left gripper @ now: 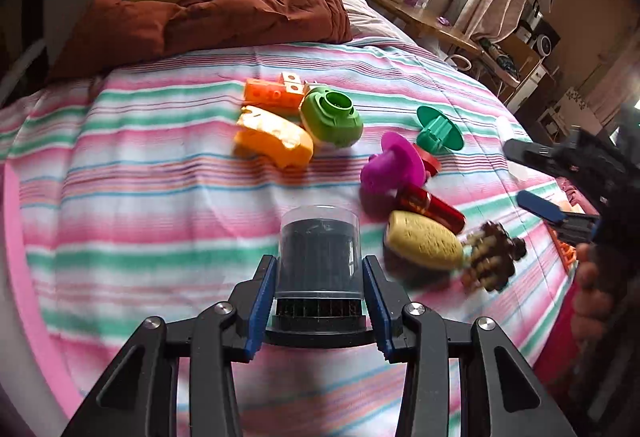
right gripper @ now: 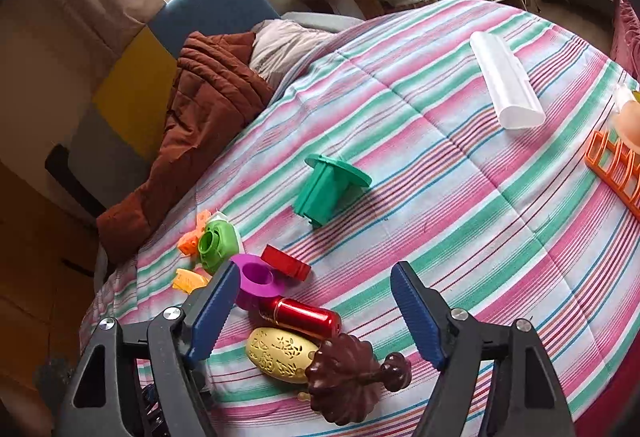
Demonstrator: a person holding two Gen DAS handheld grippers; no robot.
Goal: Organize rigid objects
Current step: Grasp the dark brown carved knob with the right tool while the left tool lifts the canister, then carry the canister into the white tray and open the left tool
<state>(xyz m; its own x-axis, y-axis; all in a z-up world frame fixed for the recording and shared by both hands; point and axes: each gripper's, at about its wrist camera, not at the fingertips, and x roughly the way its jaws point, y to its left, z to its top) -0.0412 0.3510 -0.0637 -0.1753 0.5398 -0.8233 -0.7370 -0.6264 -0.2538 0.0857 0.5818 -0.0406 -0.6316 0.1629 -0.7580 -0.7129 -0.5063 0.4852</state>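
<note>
The left gripper [left gripper: 320, 301], at the bottom centre of its own view, is clamped on a clear-capped cylinder [left gripper: 319, 249] with a dark core; both blue pads press its sides just above the black ribbed base, probably because the base is wider and gives a ledge against slipping. The cylinder looks lifted or just seated on the striped bedspread [left gripper: 140, 165]; I cannot tell which, since its underside is hidden behind the fingers. The other loose things lie in a cluster toward the middle and right of that view: an orange block [left gripper: 268, 95], a green cap [left gripper: 331, 121], a purple spool [left gripper: 394, 167], a red tube [left gripper: 432, 207] and a yellow oval case [left gripper: 424, 245], gathered as if awaiting sorting. The right gripper [right gripper: 312, 313] stands with jaws wide apart, holding nothing, straddling the red tube and yellow case in the lower centre of its view, likely lining up the next pick. A brown leaf-shaped piece [right gripper: 344, 377] is partly cut off there by the lower edge. At the right edge an orange rack [right gripper: 612, 173] is cropped, and what stands on it is too blurred to name.
</note>
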